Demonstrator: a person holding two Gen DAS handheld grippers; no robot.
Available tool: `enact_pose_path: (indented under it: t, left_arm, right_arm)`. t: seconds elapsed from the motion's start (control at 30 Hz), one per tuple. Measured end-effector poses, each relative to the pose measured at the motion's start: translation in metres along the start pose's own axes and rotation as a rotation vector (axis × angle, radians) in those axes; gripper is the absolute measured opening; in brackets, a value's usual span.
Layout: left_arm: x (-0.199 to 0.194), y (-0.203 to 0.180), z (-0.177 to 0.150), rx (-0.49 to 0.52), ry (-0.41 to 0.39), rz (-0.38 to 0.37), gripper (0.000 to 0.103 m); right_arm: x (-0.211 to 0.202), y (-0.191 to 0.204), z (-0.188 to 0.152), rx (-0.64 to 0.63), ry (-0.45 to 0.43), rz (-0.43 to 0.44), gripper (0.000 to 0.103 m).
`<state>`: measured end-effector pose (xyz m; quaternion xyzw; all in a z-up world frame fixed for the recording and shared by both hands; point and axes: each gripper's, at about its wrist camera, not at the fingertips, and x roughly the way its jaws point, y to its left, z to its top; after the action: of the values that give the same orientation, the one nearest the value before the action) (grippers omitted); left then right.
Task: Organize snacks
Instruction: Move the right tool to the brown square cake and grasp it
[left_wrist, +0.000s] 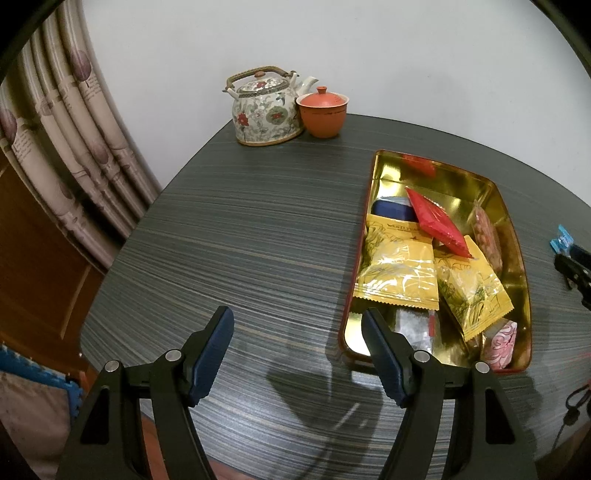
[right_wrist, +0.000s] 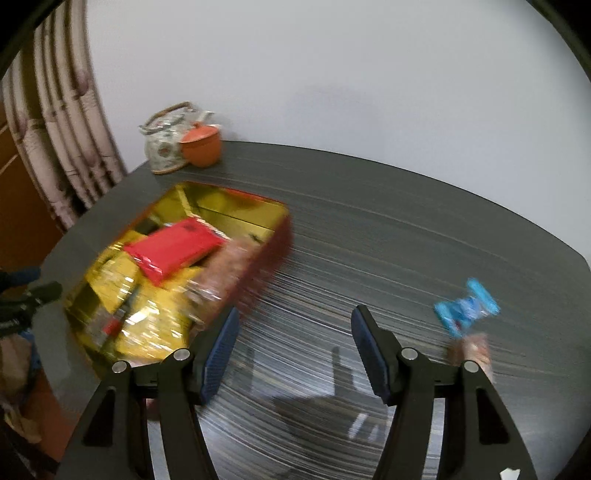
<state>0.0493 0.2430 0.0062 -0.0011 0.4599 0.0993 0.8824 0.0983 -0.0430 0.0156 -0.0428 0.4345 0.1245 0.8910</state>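
A gold-lined red tin (left_wrist: 515, 206) sits on the dark striped table and holds several snack packets: yellow ones (left_wrist: 397, 271), a red one (left_wrist: 437, 221), a dark blue one and a pink one. My left gripper (left_wrist: 297, 317) is open and empty, just left of the tin's near corner. In the blurred right wrist view, the tin (right_wrist: 275, 230) lies to the left. My right gripper (right_wrist: 293, 317) is open and empty over bare table. A blue snack packet (right_wrist: 465, 306) and a brownish packet (right_wrist: 474, 349) lie to its right.
A floral teapot (left_wrist: 264, 110) and an orange lidded cup (left_wrist: 323, 114) stand at the table's far edge by the white wall. A curtain (left_wrist: 70, 122) hangs at the left. The right gripper's tip shows at the left view's right edge (left_wrist: 574, 267).
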Motion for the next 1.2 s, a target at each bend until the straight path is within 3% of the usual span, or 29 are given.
enact_pose_path:
  t: [0.43,0.8,0.97,1.13,1.2]
  left_arm:
    - [0.002,0.001,-0.001,0.006,0.003,0.014,0.072]
    - [0.004,0.001,-0.002,0.012,0.005,0.024,0.072]
    - [0.007,0.001,-0.002,0.017,0.002,0.039,0.072]
    - [0.013,0.002,-0.001,0.007,0.001,0.065,0.072]
    - [0.014,0.002,-0.002,0.006,-0.005,0.076,0.072]
  right_arm:
    - [-0.006,-0.102,-0.04,0.124,0.039,-0.167,0.063]
    - [0.017,-0.13,-0.041,0.165,0.063,-0.18,0.063]
    - [0.029,-0.127,-0.043,0.143,0.082,-0.167,0.044]
    - [0.029,-0.123,-0.046,0.127,0.064,-0.153,0.031]
    - [0.028,-0.122,-0.048,0.113,0.056,-0.158,0.031]
